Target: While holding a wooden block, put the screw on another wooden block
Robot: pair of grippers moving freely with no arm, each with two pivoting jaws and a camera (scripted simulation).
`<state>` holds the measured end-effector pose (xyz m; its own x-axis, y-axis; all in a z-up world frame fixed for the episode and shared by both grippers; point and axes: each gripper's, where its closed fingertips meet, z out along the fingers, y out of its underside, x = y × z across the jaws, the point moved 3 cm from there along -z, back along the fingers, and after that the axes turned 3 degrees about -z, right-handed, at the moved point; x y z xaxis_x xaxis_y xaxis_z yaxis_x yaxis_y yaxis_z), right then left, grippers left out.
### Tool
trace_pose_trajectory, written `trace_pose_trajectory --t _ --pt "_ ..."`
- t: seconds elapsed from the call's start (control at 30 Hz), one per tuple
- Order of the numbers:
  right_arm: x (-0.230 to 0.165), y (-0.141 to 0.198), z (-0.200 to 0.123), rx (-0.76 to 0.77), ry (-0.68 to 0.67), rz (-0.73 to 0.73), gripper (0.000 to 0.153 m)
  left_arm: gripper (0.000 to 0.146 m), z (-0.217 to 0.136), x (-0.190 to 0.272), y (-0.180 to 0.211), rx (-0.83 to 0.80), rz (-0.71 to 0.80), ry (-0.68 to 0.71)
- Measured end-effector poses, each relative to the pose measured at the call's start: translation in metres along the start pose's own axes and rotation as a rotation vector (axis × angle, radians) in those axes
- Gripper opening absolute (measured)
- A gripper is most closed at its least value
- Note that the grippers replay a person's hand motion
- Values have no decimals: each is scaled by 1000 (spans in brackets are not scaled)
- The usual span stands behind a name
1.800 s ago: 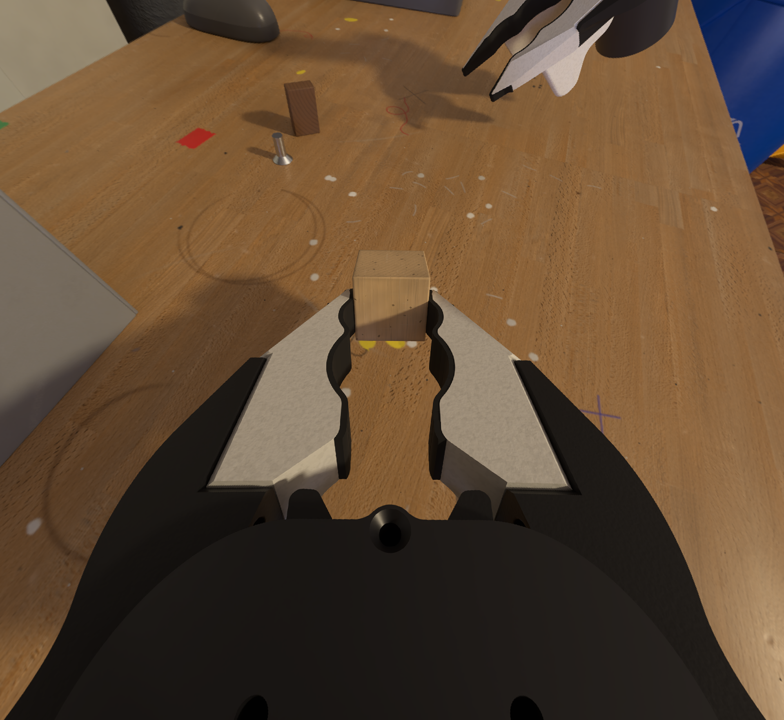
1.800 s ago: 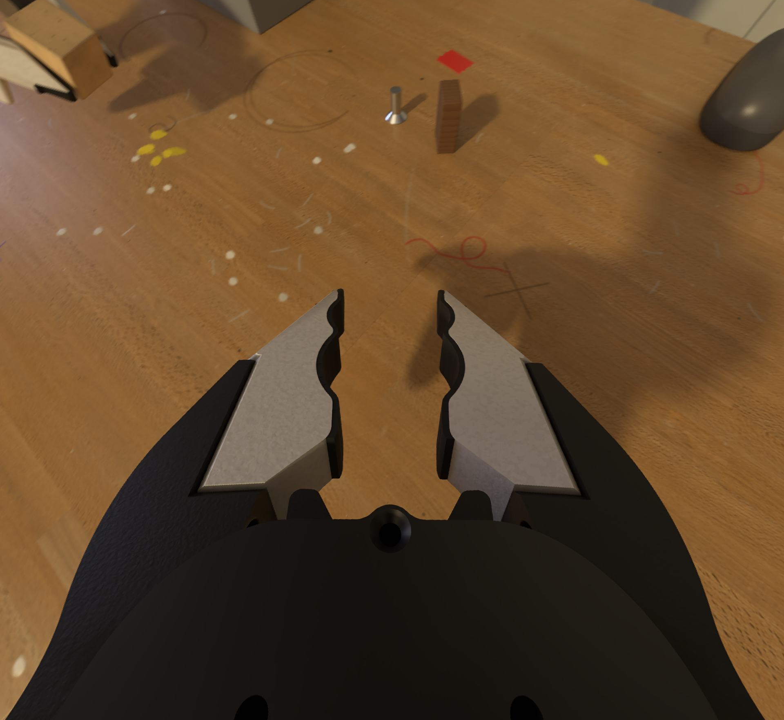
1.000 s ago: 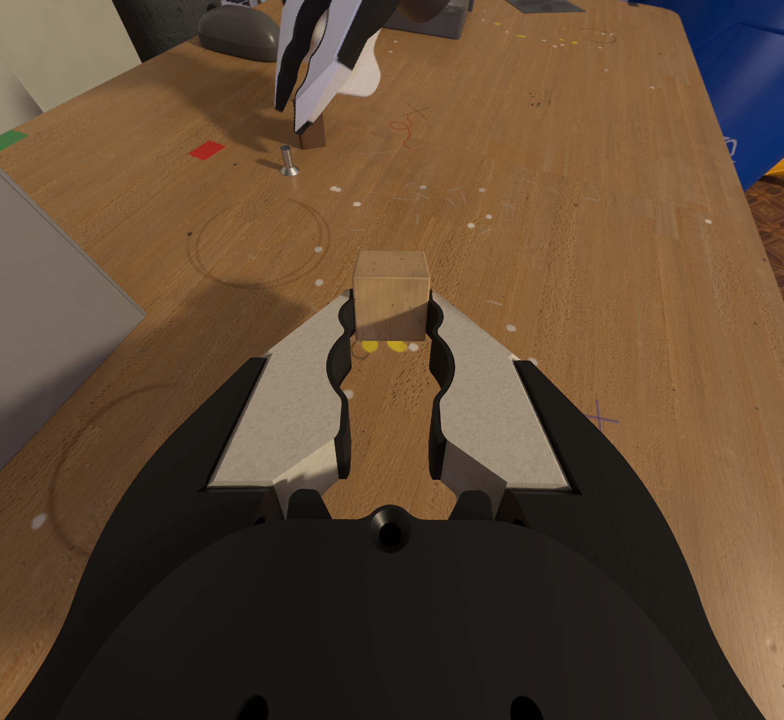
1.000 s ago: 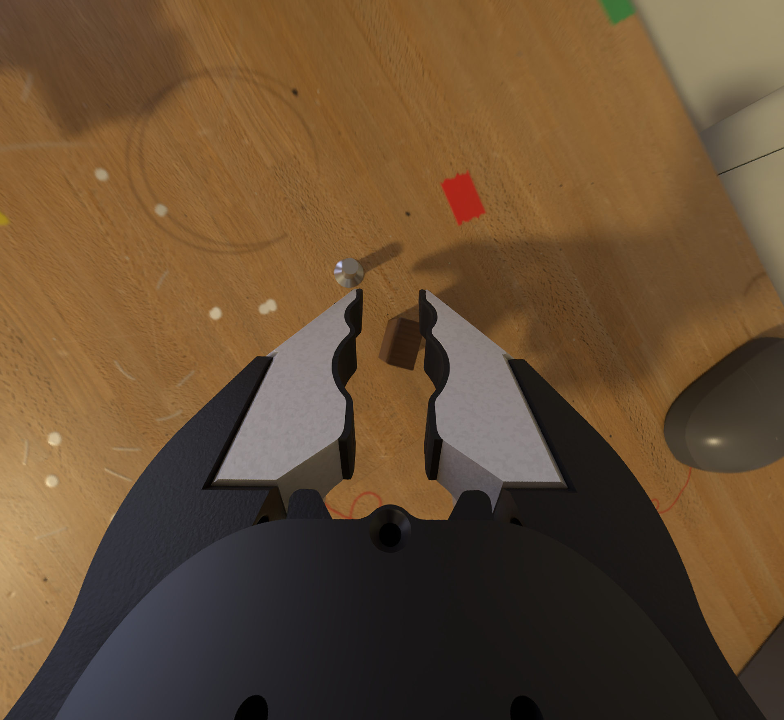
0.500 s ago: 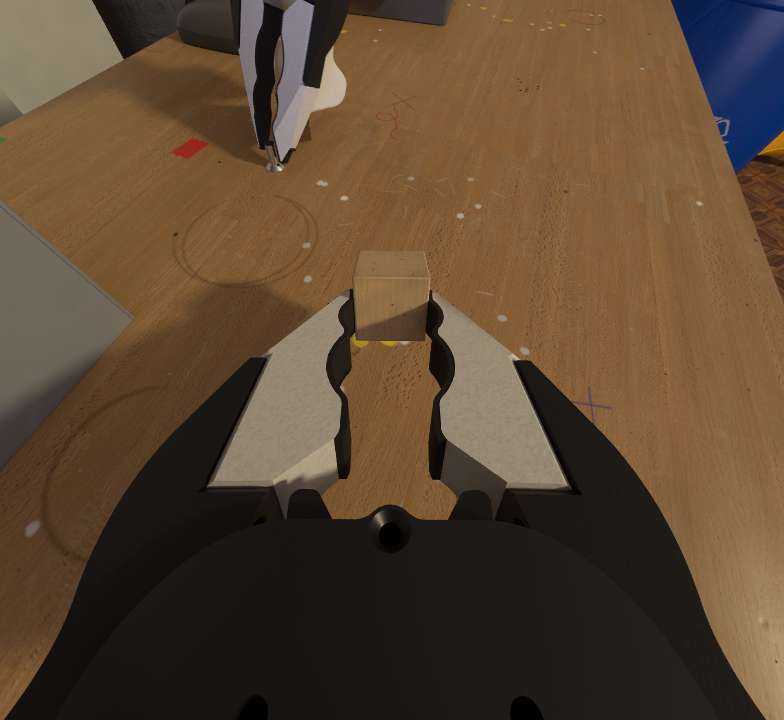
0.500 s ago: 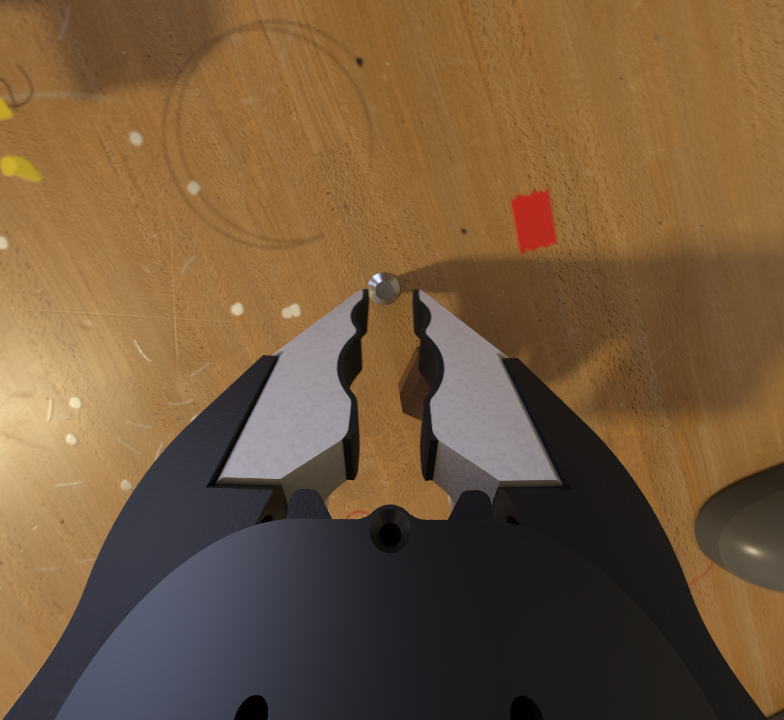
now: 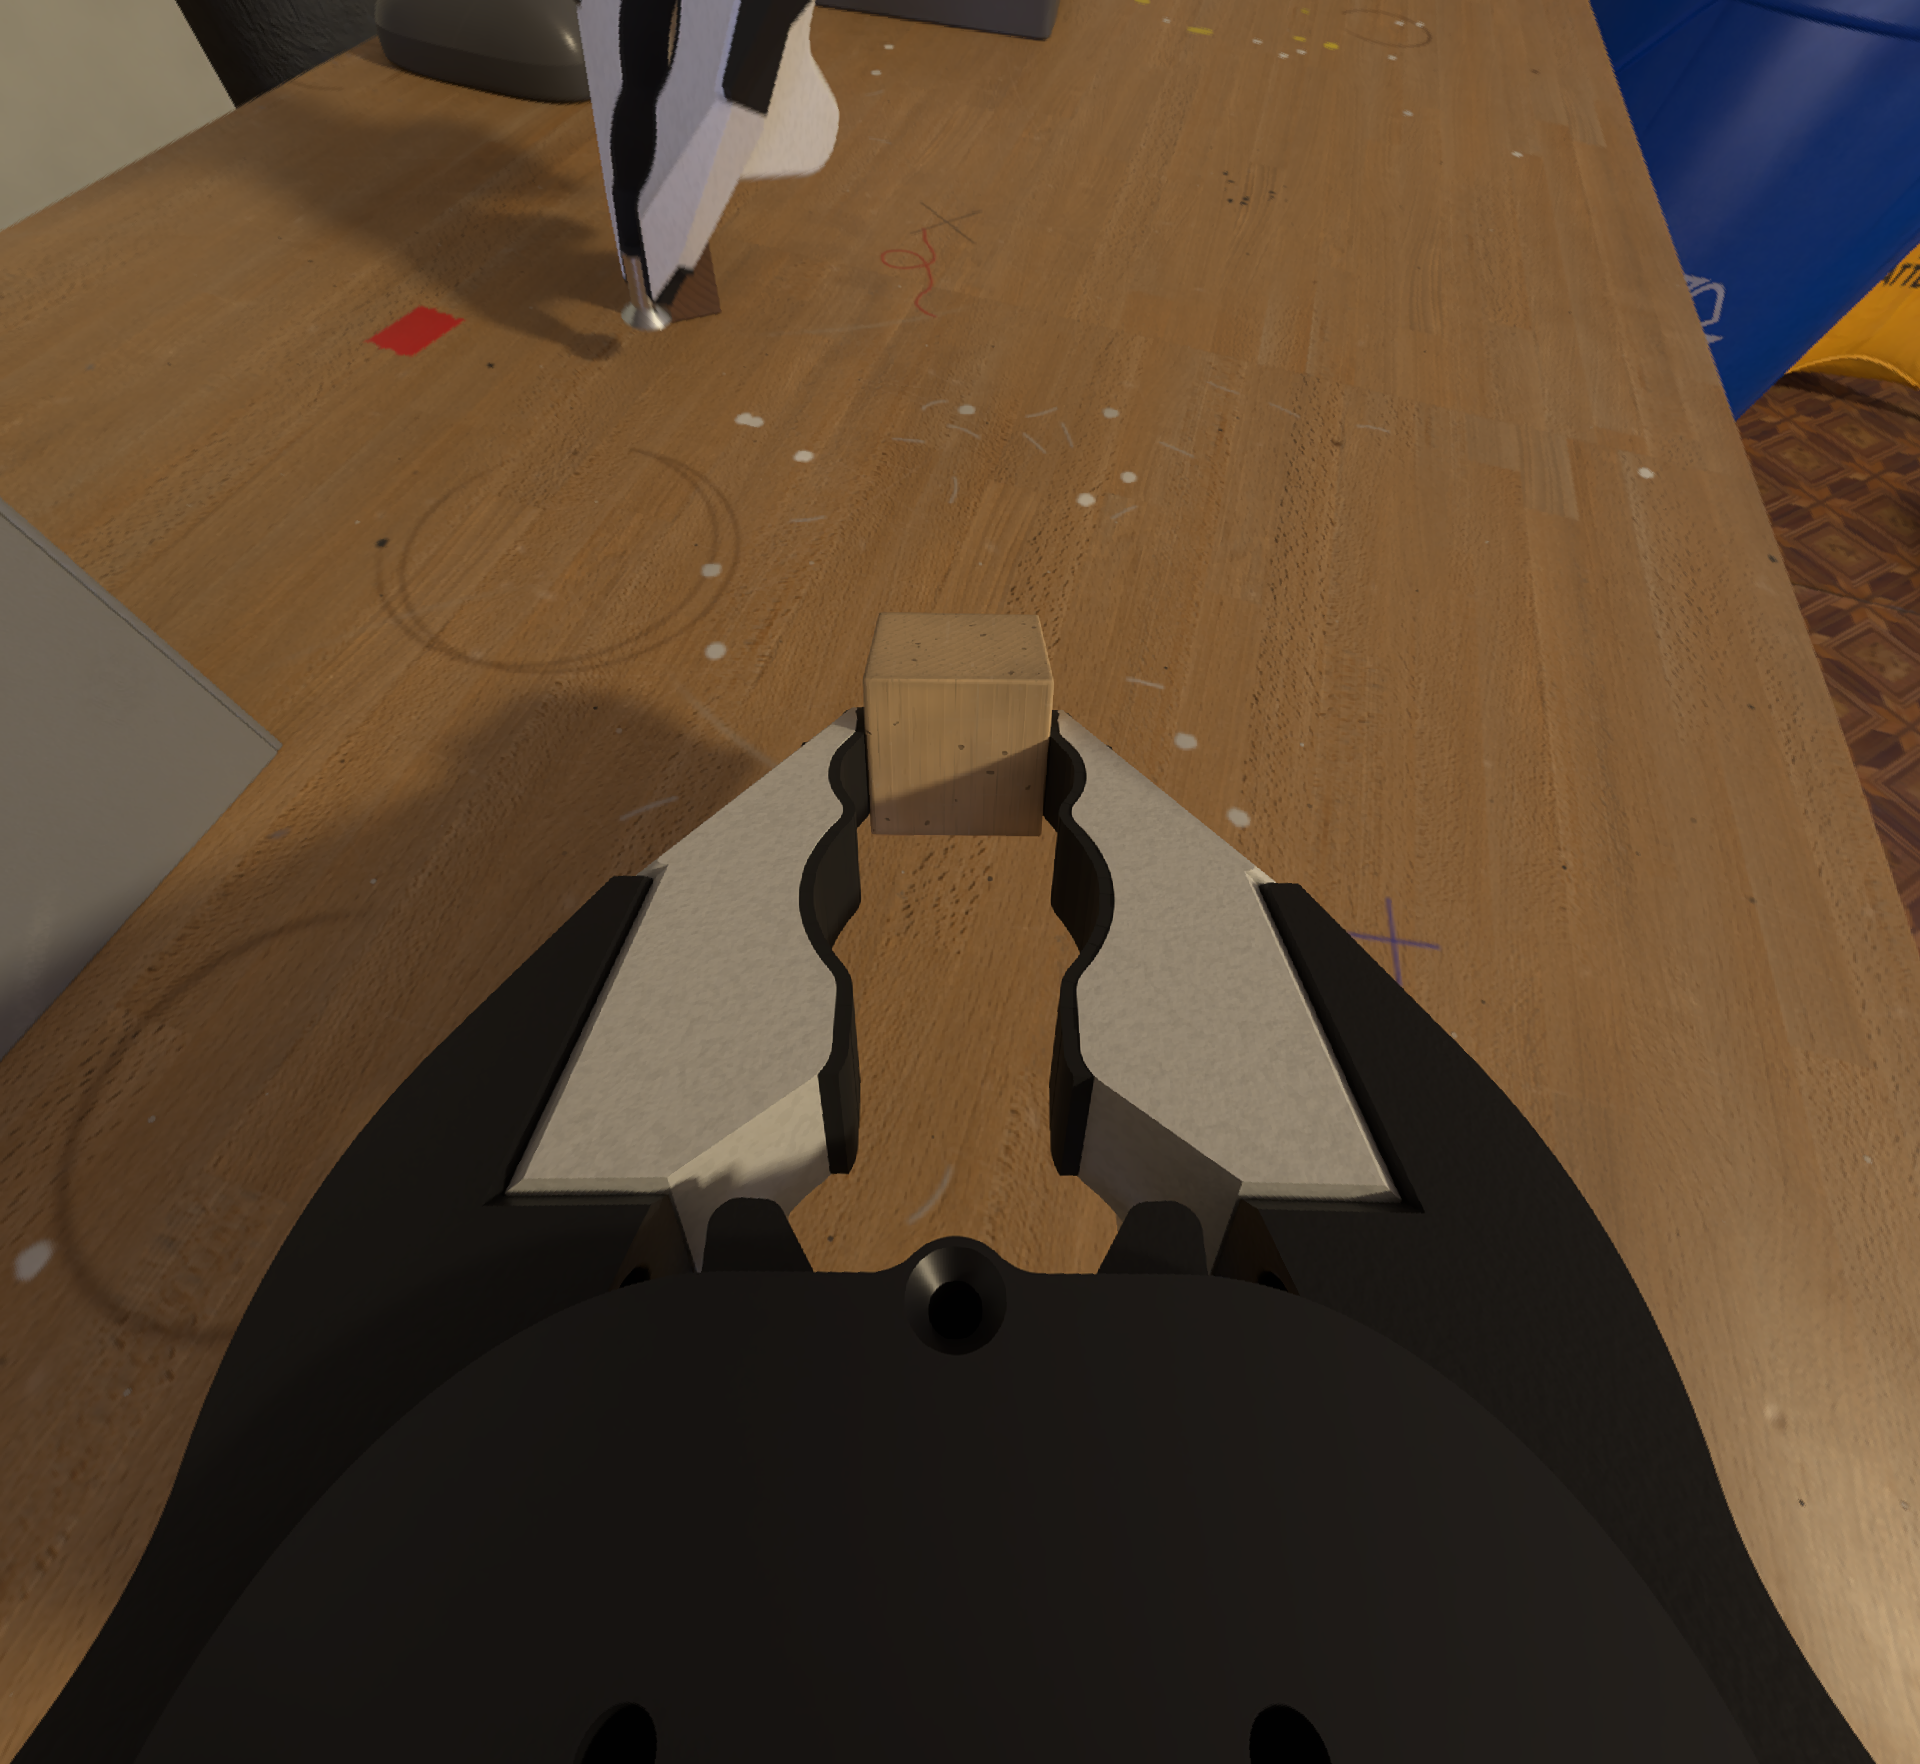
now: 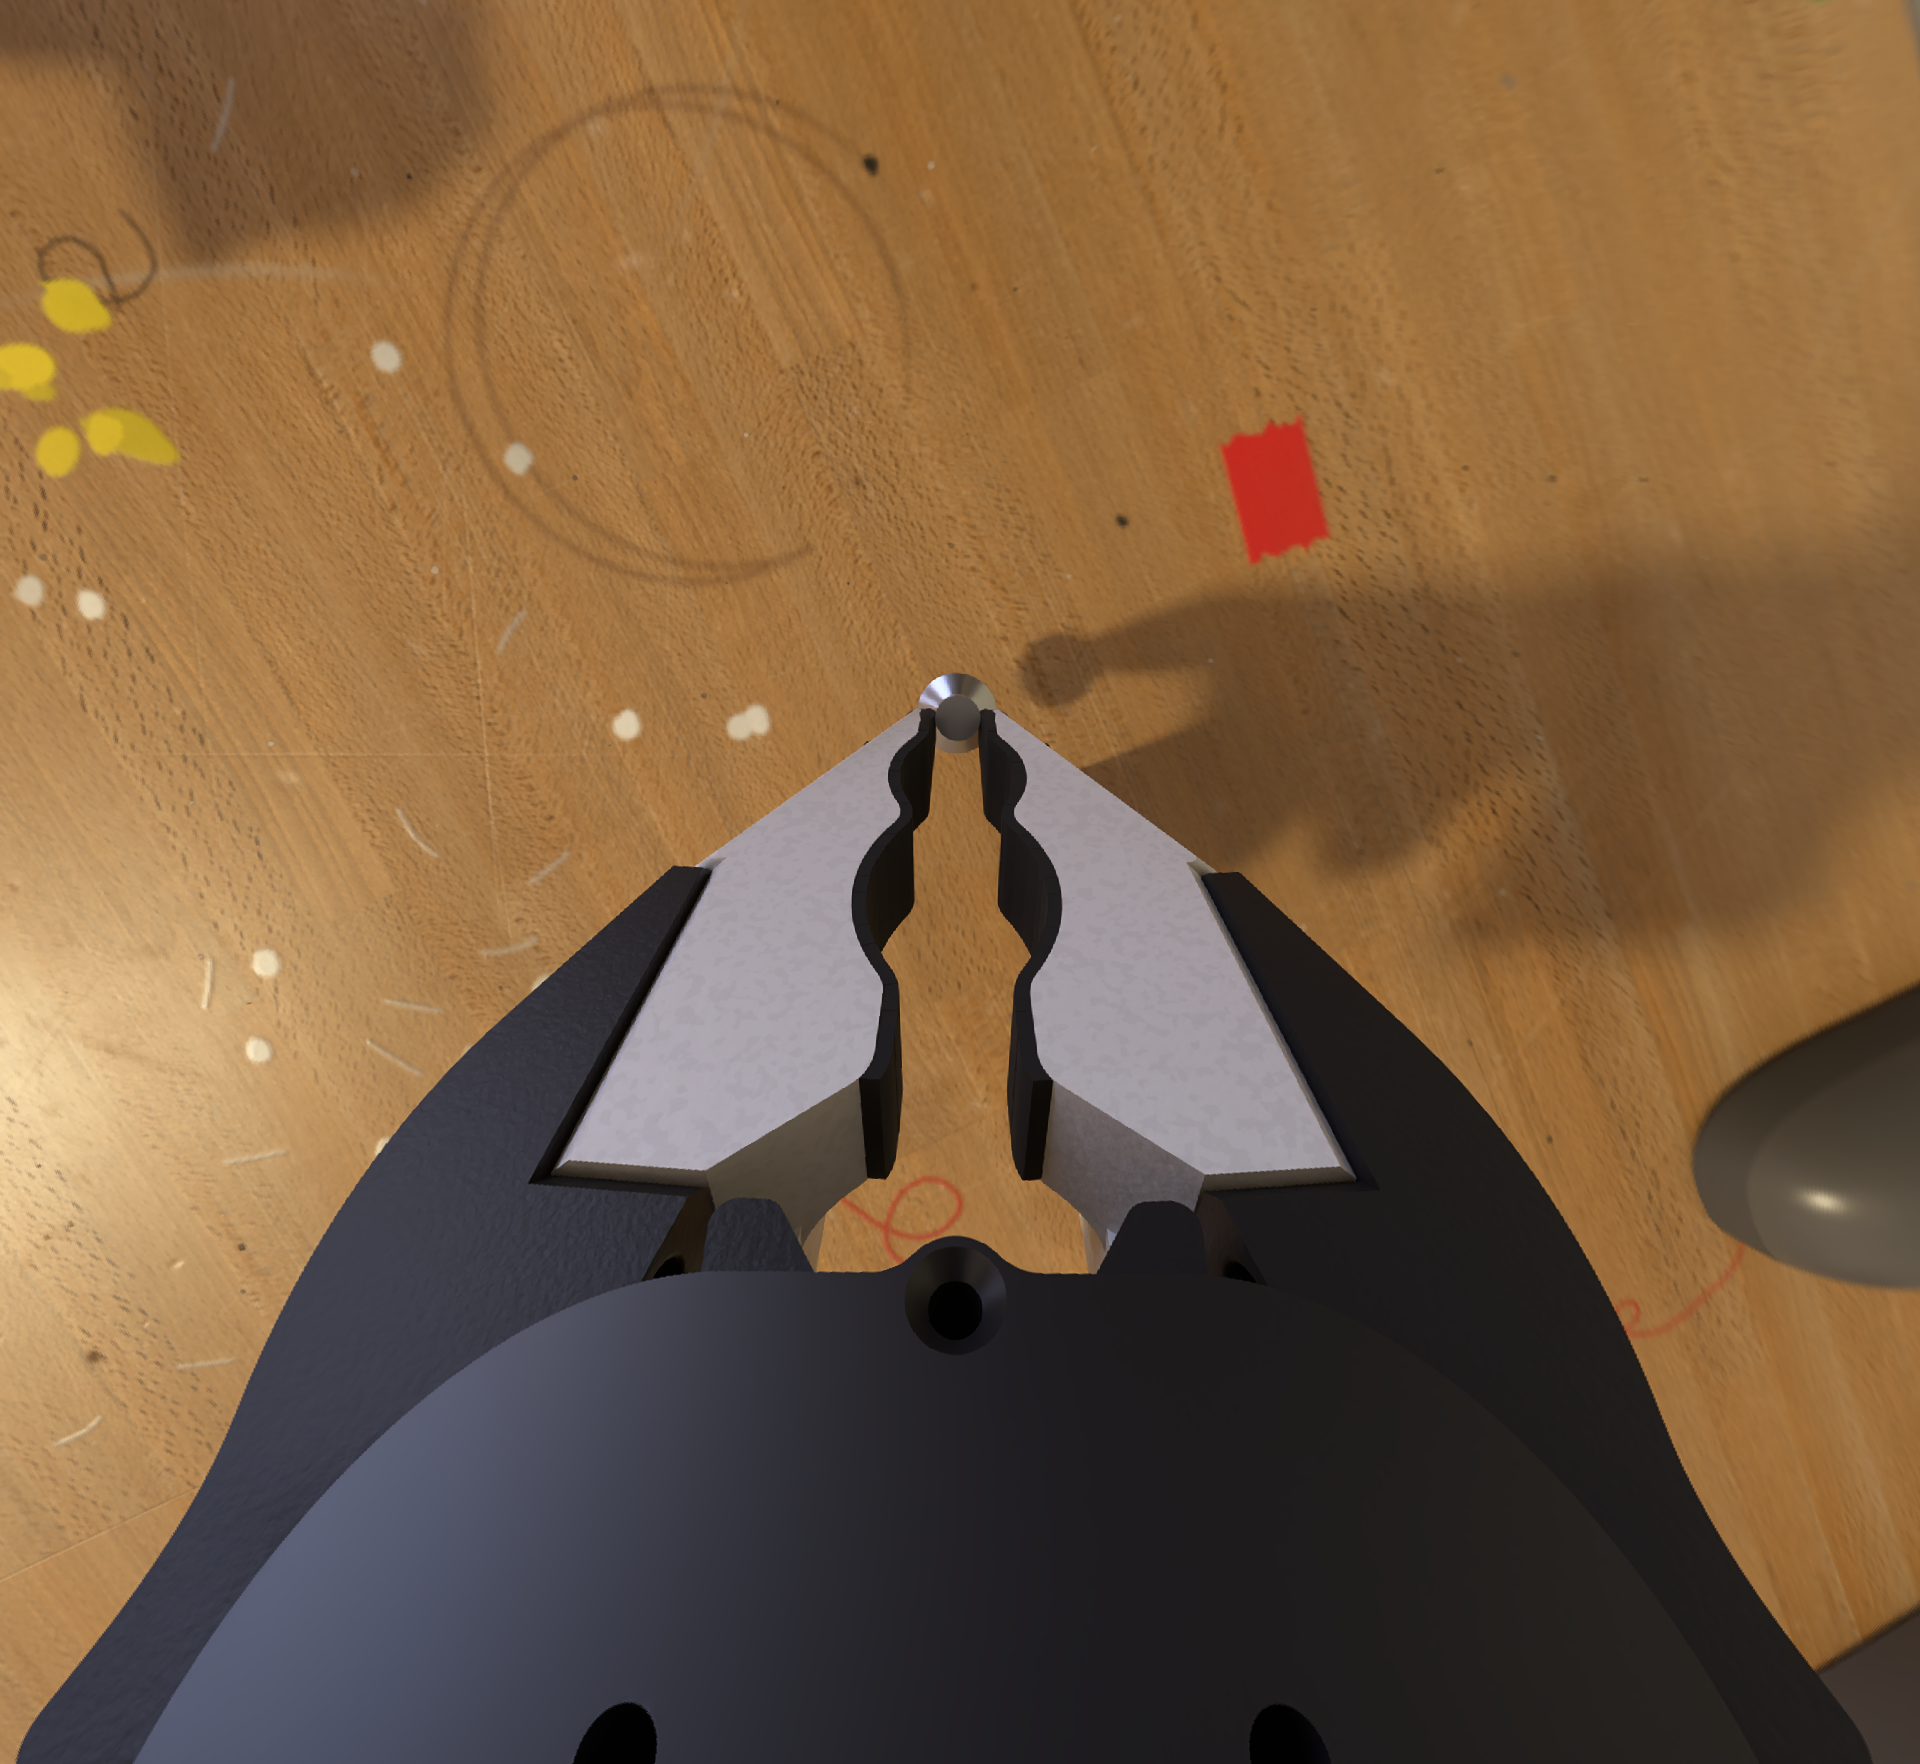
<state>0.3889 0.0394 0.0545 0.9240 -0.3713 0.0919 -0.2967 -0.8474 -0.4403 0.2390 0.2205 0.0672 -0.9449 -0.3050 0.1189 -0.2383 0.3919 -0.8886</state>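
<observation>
Left claw (image 7: 956,758) pinching pale block (image 7: 956,727) above surface (image 7: 1351,571). Right claw (image 8: 957,722) pinching screw (image 8: 957,715) shaft, head down, ready for lift onto dark block (image 7: 694,289).

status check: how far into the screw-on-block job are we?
Done: left gripper is shut on the light wooden block, held over the table. In hand: right gripper has its fingertips pinched on the screw, which stands head-down on the wood. Left: lift the screw and set it on the dark wooden block beside it.
</observation>
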Motion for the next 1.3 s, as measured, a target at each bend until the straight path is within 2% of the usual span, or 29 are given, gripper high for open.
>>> trace_pose_trajectory --t 0.33,0.57,0.77,1.13,1.23,1.3 --pt "-10 -3 -31 213 100 95 8 32 0 2 2 -19 8 -1" --pt "-17 1 -44 299 152 129 8 32 2 2 3 -33 7 -3" --pt "-26 -11 -49 371 205 70 8 32 2 1 3 -31 11 -10" --pt "-29 -11 -52 363 218 68 8 32 4 0 5 -53 0 -9" --pt "-14 1 -49 285 287 127 8 32 4 0 5 -53 -2 -9" --pt "-4 7 -44 246 257 196 8 32 4 0 5 -53 -3 -7"
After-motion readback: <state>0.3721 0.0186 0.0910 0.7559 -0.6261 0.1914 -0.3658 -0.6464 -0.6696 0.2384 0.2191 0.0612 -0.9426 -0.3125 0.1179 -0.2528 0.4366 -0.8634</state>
